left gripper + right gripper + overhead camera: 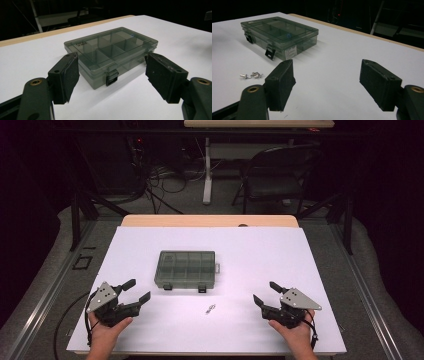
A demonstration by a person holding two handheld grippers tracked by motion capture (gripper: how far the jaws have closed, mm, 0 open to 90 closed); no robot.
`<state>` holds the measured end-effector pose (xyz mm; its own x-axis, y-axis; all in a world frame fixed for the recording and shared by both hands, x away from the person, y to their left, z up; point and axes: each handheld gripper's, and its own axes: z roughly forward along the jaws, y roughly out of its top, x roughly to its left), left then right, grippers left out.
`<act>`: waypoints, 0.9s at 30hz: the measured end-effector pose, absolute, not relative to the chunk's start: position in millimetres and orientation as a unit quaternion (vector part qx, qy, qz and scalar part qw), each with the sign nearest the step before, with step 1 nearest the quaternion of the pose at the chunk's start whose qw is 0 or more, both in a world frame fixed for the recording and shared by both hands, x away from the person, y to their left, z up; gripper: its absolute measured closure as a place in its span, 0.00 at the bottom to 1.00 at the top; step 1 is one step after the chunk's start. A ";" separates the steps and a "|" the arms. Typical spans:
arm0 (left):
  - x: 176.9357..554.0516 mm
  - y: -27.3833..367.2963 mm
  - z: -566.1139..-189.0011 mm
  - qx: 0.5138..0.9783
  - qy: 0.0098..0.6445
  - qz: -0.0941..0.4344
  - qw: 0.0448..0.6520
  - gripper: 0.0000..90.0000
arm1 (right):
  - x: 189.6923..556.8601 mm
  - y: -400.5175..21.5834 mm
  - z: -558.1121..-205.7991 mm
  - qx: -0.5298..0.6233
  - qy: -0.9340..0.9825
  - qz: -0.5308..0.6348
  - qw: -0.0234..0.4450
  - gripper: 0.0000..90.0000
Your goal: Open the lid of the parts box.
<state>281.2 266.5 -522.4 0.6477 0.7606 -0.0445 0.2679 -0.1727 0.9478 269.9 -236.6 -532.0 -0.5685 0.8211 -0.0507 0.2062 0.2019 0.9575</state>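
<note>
A smoky translucent compartment box (186, 269) lies closed on the white sheet, its two black latches facing the near side. Just in front of it lie a few small silver metal pieces (210, 309). My left gripper (137, 290) rests at the near left, open, with nothing between its pads; the box (111, 53) sits a little beyond its jaws. My right gripper (264, 293) rests at the near right, open and empty. From it the box (279, 35) lies ahead to the left and the metal pieces (251, 75) lie left of its jaw.
The white sheet (260, 260) covers a wooden table (210, 220). Behind the table stand a dark folding chair (280, 170), a table leg and loose cables on the floor. Metal rails run along both sides.
</note>
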 end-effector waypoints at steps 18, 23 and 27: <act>285.9 266.1 -527.8 0.731 0.367 0.217 0.532 0.30 | 275.7 -233.0 -533.0 0.348 0.740 0.491 0.299 0.37; 288.5 265.2 -529.8 0.735 0.369 0.214 0.527 0.30 | 277.0 -232.7 -534.4 0.349 0.745 0.483 0.300 0.37; 292.1 263.2 -532.3 0.740 0.375 0.212 0.517 0.30 | 278.4 -230.7 -538.1 0.346 0.755 0.473 0.294 0.38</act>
<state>292.1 263.2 -532.3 0.6290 0.7739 -0.0741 0.3350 -0.1839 0.9241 278.4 -230.7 -538.1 -0.5882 0.8003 -0.1167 0.2449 0.3138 0.9174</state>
